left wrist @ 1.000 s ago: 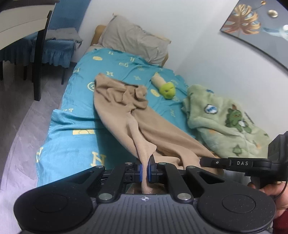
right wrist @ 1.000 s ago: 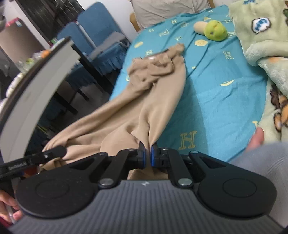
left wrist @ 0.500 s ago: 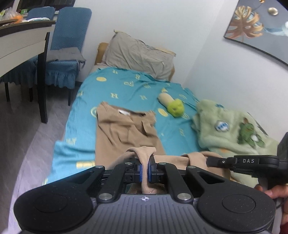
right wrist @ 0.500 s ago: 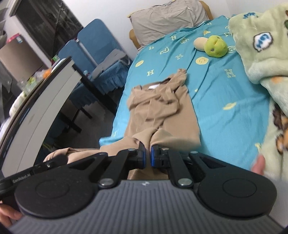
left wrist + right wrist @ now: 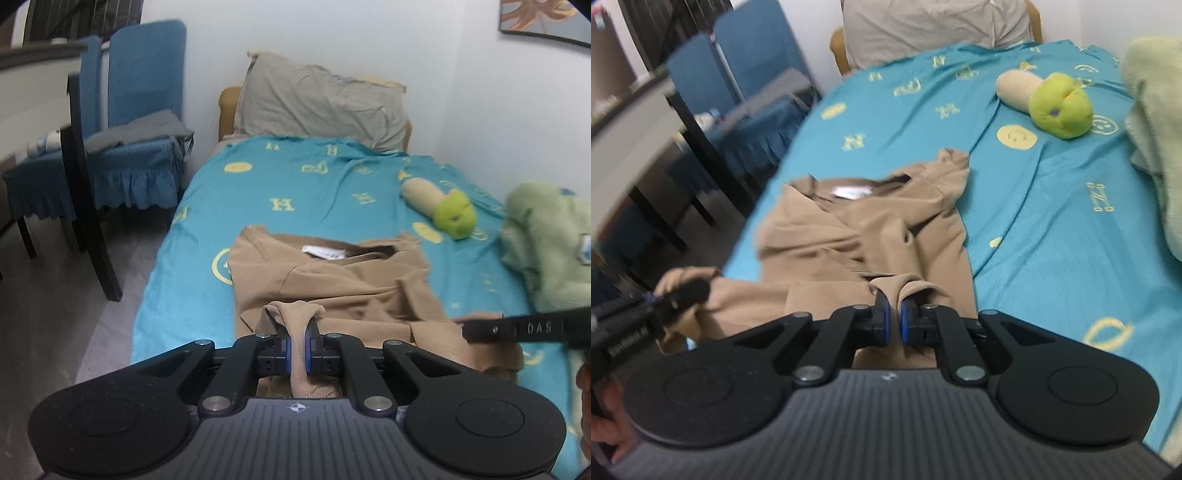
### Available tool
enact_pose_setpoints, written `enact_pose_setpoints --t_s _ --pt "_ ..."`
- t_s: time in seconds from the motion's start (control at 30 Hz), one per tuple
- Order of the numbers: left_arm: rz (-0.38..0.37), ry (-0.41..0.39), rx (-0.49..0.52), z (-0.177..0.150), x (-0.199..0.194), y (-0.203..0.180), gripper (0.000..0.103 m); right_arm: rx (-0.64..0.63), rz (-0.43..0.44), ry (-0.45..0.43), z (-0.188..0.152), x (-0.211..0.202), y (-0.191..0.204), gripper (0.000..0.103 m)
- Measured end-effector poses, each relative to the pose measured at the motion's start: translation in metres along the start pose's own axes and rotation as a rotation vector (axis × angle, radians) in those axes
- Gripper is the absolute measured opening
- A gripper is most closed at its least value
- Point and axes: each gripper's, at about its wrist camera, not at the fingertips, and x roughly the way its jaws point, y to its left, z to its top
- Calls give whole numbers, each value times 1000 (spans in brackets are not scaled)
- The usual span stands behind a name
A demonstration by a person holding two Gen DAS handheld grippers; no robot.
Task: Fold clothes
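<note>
Tan trousers [image 5: 332, 280] lie on the teal bedsheet [image 5: 295, 184], waistband with a white label toward the pillow. My left gripper [image 5: 297, 345] is shut on one leg end, folded up over the thighs. My right gripper [image 5: 894, 319] is shut on the other leg end of the trousers [image 5: 879, 229]. The right gripper's finger shows at the right of the left wrist view [image 5: 517, 326]; the left gripper shows at the left of the right wrist view [image 5: 676, 295], also pinching tan cloth.
A grey pillow [image 5: 325, 99] is at the bed head. A green and beige plush toy [image 5: 443, 206] and a pale green blanket [image 5: 546, 251] lie right of the trousers. Blue-covered chairs [image 5: 136, 129] and a dark-legged table [image 5: 85, 206] stand left of the bed.
Both grippers have carried the leg ends forward toward the waistband, so the legs now double over the upper trousers. Both stayed shut on the cloth.
</note>
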Motion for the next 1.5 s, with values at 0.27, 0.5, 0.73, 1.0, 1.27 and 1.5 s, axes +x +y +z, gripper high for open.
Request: enact_pose_setpoints --t_s 0.27,0.5,0.73,1.0,1.27,1.5 --pt "-3 94 -38 -21 68 17 9 61 -35 65 -5 47 -5 12" --pt "7 60 -30 -15 42 12 40 47 -62 40 -8 36 0 13" --pt "59 -40 -21 -18 -37 1 73 6 -88 -88 -12 -23 10 43" --pt "70 -129 16 -36 -115 -26 103 -33 -55 -194 -31 -86 18 85" --pt "33 -28 -35 -71 -124 -34 103 -71 -39 -214 -52 -117 27 85" --pt "-53 144 -253 -81 -93 -7 100 -49 -45 -211 -50 -111 27 86"
